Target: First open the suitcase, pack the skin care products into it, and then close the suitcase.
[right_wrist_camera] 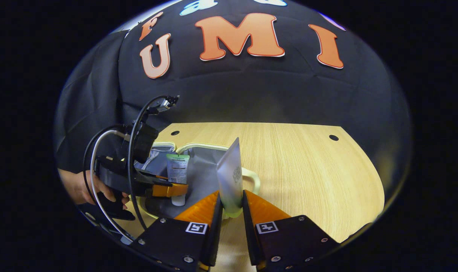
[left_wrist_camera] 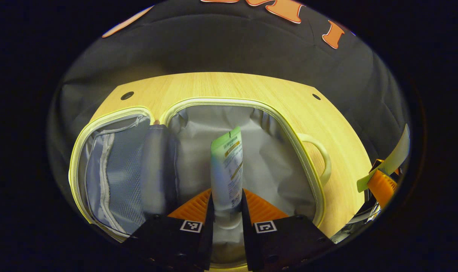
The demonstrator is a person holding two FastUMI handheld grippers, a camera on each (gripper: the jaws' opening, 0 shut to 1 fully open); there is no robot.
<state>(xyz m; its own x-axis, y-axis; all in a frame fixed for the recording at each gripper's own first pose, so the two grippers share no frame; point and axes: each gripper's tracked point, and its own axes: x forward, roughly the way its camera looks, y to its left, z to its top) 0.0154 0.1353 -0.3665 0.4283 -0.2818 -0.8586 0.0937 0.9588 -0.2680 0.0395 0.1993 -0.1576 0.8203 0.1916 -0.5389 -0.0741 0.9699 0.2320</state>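
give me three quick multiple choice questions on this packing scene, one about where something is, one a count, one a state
1. Where is the green-topped tube held by the left tongs?
A. over the open suitcase
B. flat on the table
C. inside the mesh pocket

2. How many tubes are held in all?
A. one
B. two
C. three

3. What state is the suitcase in?
A. zipped shut
B. open, lid laid flat
C. standing upright

Answers:
1 A, grey lining lies behind the tube.
2 B, the right tongs grip a pale tube too.
3 B, both lined halves face up.
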